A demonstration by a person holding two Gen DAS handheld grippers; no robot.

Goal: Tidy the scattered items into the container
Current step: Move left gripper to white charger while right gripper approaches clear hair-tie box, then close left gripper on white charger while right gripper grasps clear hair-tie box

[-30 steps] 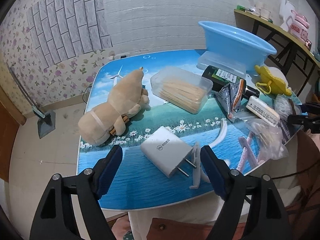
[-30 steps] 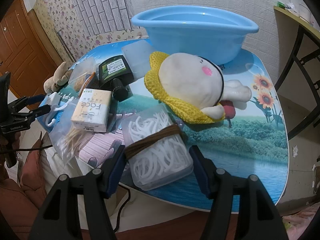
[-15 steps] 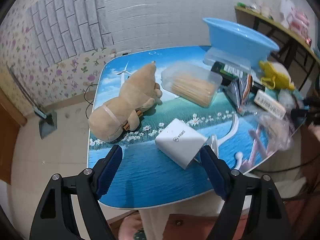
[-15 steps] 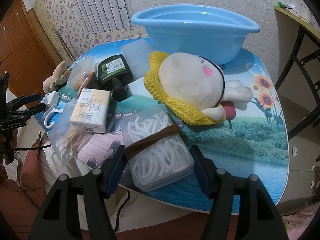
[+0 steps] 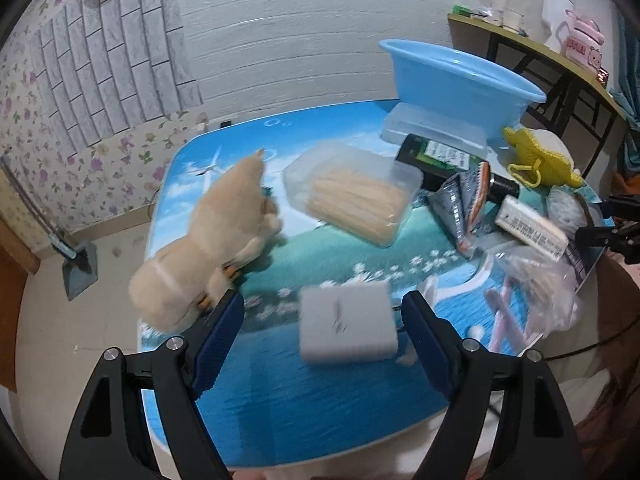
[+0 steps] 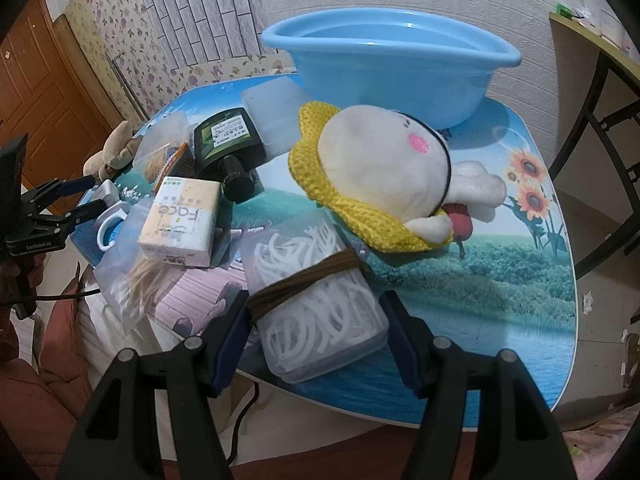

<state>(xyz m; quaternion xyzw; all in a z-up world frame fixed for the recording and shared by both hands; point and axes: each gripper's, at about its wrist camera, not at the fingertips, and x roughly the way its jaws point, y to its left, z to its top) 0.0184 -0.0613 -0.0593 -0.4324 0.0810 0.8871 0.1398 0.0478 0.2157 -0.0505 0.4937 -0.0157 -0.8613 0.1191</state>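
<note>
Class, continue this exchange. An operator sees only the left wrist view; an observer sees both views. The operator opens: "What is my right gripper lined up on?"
Observer: A clear box of white floss picks, tied with a brown band.
Operator: Is it gripped?
Observer: No. The right gripper is open, with one of its fingers on each side of the box.
Operator: Is anything in the basin?
Observer: The part of the blue basin interior that shows looks empty.
</note>
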